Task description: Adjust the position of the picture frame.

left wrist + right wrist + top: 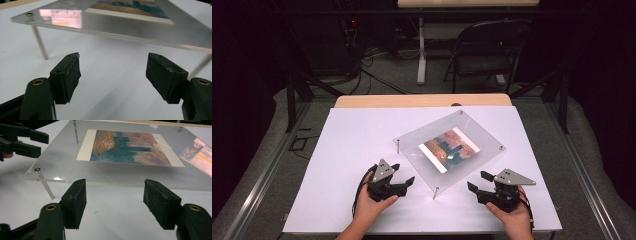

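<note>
On the white table point(342, 150), seen from the high view, a clear acrylic frame point(472, 127) stands on thin metal legs, a painted print point(449, 149) under its top sheet; the left gripper point(404, 174) and right gripper point(475, 182) flank its near corner — both agape, empty. The left gripper view looks under the frame's edge, probably lining up a grasp. The right gripper view faces the near edge likewise.

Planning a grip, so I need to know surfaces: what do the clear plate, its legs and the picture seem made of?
Clear plate: likely acrylic or glass, glossy; it is see-through and mirrors lights, with a layered edge. Legs: thin metal pins, silvery and shiny, screw heads on top. Picture: looks like printed paper or card, matte, with a white border, a painting-like scene; how it is fixed to the plate is unclear.
</note>
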The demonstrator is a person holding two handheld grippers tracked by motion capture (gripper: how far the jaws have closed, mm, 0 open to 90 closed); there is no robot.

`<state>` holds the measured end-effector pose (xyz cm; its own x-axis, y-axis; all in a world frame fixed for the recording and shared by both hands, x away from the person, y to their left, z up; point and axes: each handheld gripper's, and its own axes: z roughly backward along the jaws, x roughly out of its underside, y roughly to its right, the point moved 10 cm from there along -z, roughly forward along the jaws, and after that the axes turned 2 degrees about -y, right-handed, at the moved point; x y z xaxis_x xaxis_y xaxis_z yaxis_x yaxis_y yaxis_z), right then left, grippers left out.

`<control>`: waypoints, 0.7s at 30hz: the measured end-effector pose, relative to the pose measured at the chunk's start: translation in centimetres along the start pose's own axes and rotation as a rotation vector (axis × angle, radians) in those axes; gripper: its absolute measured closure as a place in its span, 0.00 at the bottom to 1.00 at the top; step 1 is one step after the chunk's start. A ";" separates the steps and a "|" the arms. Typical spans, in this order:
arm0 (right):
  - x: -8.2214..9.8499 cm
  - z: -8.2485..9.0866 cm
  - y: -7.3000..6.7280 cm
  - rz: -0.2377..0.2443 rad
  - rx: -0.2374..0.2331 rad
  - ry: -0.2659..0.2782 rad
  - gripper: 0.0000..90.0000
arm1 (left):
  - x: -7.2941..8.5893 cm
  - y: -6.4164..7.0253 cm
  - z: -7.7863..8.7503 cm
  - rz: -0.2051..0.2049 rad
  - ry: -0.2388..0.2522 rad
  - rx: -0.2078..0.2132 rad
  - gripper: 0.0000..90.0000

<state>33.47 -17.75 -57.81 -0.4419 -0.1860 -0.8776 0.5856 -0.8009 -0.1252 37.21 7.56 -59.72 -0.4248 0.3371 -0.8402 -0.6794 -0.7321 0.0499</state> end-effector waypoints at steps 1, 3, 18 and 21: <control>0.1 0.0 0.0 -0.006 -0.003 -0.004 0.38 | 0.1 -0.5 -0.1 0.007 -0.008 -0.015 0.30; 0.2 -0.1 0.1 -0.011 -0.004 -0.008 0.38 | 0.1 -1.2 -0.4 0.021 -0.008 -0.030 0.30; 0.2 0.0 0.3 -0.036 -0.007 -0.010 0.39 | -1.1 -7.4 -4.0 0.083 -0.042 -0.108 0.43; 0.3 0.0 0.4 -0.039 -0.007 -0.010 0.39 | -1.1 -7.9 -4.8 0.081 -0.050 -0.115 0.49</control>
<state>33.54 -18.11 -58.06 -0.4713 -0.1602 -0.8673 0.5724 -0.8037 -0.1626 45.94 10.16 -61.72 -0.5067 0.3015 -0.8077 -0.5702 -0.8199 0.0516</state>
